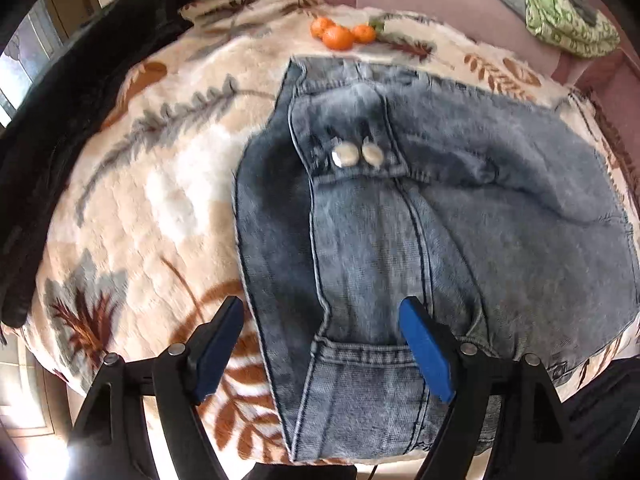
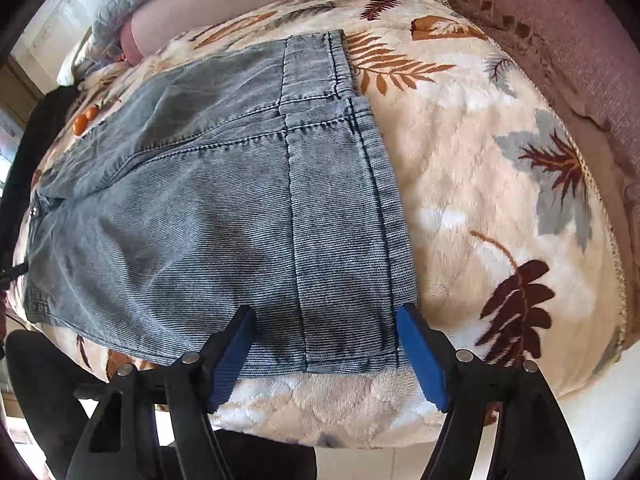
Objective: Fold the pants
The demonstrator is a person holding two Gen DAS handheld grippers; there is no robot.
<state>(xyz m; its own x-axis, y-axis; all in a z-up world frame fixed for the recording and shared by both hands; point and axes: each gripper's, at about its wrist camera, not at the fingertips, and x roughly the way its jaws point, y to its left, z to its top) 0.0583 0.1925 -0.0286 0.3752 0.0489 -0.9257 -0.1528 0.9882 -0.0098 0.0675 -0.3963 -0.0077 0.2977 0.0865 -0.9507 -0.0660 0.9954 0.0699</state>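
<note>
Faded blue denim pants [image 1: 420, 220] lie folded on a cream blanket with a leaf print [image 1: 160, 208]. Two silver buttons [image 1: 356, 155] show at the waistband. My left gripper [image 1: 324, 312] is open and hovers over the waist end, its blue fingers [image 1: 424, 348] wide apart and holding nothing. In the right wrist view the pants [image 2: 224, 208] show their leg hems. My right gripper [image 2: 324, 320] is open above the near hem corner, its fingers [image 2: 420, 352] astride the hem band, holding nothing.
Three oranges [image 1: 340, 34] sit on the blanket past the pants. A black garment [image 1: 72, 120] lies along the left edge. A pink sofa back [image 2: 560, 20] borders the blanket, with a green patterned cloth [image 1: 568, 20] on it. The blanket's front edge drops off near both grippers.
</note>
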